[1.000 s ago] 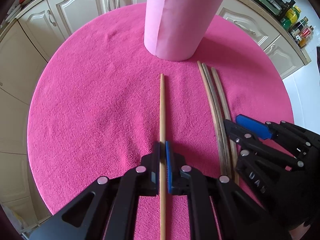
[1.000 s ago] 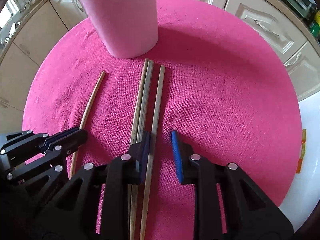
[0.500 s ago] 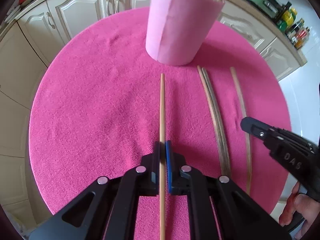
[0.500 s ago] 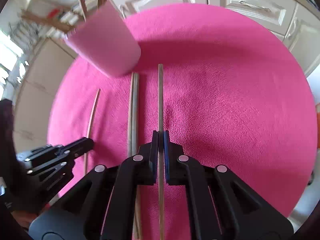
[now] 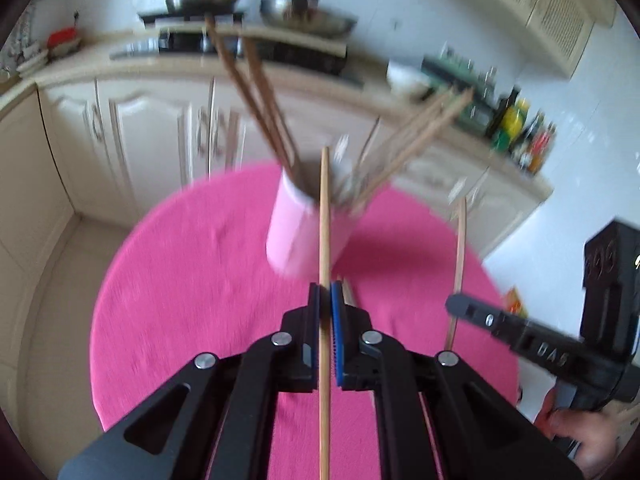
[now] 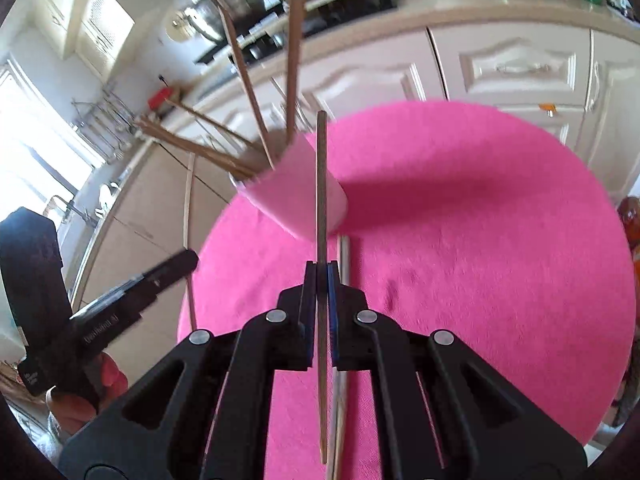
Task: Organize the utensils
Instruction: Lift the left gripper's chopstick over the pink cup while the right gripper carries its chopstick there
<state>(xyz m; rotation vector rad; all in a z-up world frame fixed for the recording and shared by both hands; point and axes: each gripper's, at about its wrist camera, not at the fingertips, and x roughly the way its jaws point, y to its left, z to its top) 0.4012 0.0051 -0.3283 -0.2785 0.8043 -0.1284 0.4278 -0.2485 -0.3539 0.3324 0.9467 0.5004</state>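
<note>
The left gripper point(image 5: 325, 300) is clenched on a pale wooden chopstick point(image 5: 324, 216), raised off the round table under its pink cloth point(image 5: 180, 280), tip pointing toward the pink cylindrical holder point(image 5: 292, 236) at the far side. The right gripper point(image 6: 321, 276) grasps a darker wooden chopstick point(image 6: 321, 184) likewise lifted toward that holder, which contains several brown chopsticks point(image 6: 240, 68). 2 more chopsticks point(image 6: 344, 256) lie on the cloth just right of it.

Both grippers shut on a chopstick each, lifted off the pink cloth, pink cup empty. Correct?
Not quite: the pink cup isn't empty. The left wrist view shows several chopsticks already standing in it. The rest holds: the left gripper is shut on a light chopstick and the right gripper on a darker chopstick, both lifted off the pink cloth.
</note>
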